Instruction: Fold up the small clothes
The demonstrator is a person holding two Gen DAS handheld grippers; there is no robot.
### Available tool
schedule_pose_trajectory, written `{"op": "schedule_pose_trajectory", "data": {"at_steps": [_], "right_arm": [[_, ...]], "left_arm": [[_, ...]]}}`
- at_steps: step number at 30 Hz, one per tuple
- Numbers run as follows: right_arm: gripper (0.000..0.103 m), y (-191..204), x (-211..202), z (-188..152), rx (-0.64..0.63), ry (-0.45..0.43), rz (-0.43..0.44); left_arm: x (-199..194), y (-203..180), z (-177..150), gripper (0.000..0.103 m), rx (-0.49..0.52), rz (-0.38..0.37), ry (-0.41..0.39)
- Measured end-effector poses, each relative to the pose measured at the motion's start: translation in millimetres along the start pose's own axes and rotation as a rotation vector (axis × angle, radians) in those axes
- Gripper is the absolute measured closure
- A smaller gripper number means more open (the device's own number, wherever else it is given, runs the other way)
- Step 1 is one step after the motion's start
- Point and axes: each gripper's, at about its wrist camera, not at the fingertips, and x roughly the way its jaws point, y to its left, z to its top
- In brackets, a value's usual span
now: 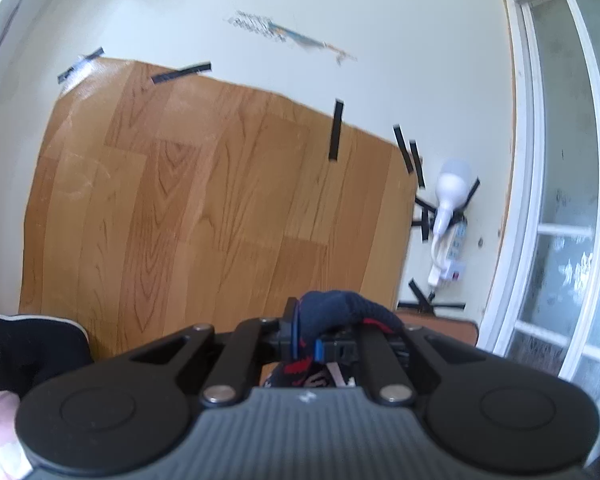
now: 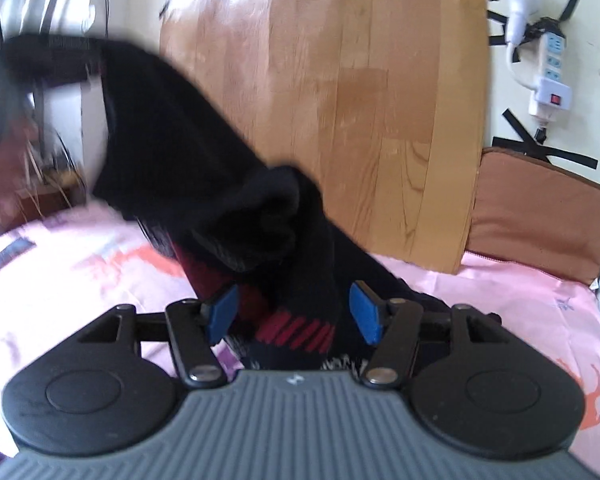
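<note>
A dark navy sock with red stripes (image 1: 340, 306) is bunched over the fingertips of my left gripper (image 1: 312, 340), which is shut on it and held level, facing the wall. In the right wrist view the same sock (image 2: 220, 184) hangs in a long dark band from the upper left down to the pink bedsheet (image 2: 500, 292). Its red-striped part (image 2: 296, 330) lies between the blue pads (image 2: 366, 312) of my right gripper (image 2: 295, 312). Those jaws stand open, apart from the cloth on both sides.
A wood-pattern board (image 1: 220, 200) is taped to the white wall. A second dark garment (image 1: 36, 344) lies on the bed at the left. A brown cushion (image 2: 540, 216) leans at the right, below a power strip (image 2: 552, 76) with a white lamp. A window (image 1: 572, 200) is on the right.
</note>
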Motion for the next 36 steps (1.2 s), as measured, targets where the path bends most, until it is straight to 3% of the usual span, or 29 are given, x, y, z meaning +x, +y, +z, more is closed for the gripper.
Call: {"op": "schedule_pose_trajectory", "data": {"at_steps": [1,2,4,8,10,12,15,18,21,25,28,32,36], "right_arm": [[0.057,-4,14,-9,0.022,0.060,0.011],[0.092,-10,24,-15,0.063,0.109,0.045],[0.092,-26,19,-16,0.157,0.110,0.073],[0.092,-64,-75,26,0.240,-0.199,0.052],[0.092,-73,-114,37,0.233,-0.313,-0.019],[0.092,-76,-131,40,0.181,-0.344,-0.133],[0.087,-90,-109,26,0.199,-0.227,-0.190],[0.083,-95,-57,-13,0.152,0.008,-0.297],[0.080,-82,-48,-45,0.116,0.069,-0.246],[0.053,-42,-62,-63,-0.130,0.017,-0.226],[0.050,-25,-56,-69,-0.288,0.030,-0.232],[0.046,-19,-39,-72,-0.461,0.059,-0.342],[0.043,-29,-30,-66,-0.486,0.057,-0.370]], "left_arm": [[-5,3,6,0.097,-0.013,-0.001,-0.012],[-11,7,12,0.097,-0.024,-0.003,-0.020],[-25,16,27,0.097,-0.048,0.001,-0.050],[-56,26,48,0.097,-0.059,0.038,-0.124],[-53,24,45,0.097,-0.043,0.068,-0.091],[-37,22,33,0.097,-0.021,0.089,-0.011],[6,23,-3,0.097,-0.004,0.110,0.178],[49,26,-48,0.097,0.015,0.129,0.366],[66,27,-80,0.097,0.049,0.158,0.456],[64,32,-81,0.097,0.036,0.158,0.443],[56,35,-79,0.097,0.031,0.159,0.425],[54,35,-75,0.097,0.031,0.161,0.414],[50,32,-69,0.097,0.028,0.151,0.395]]}}
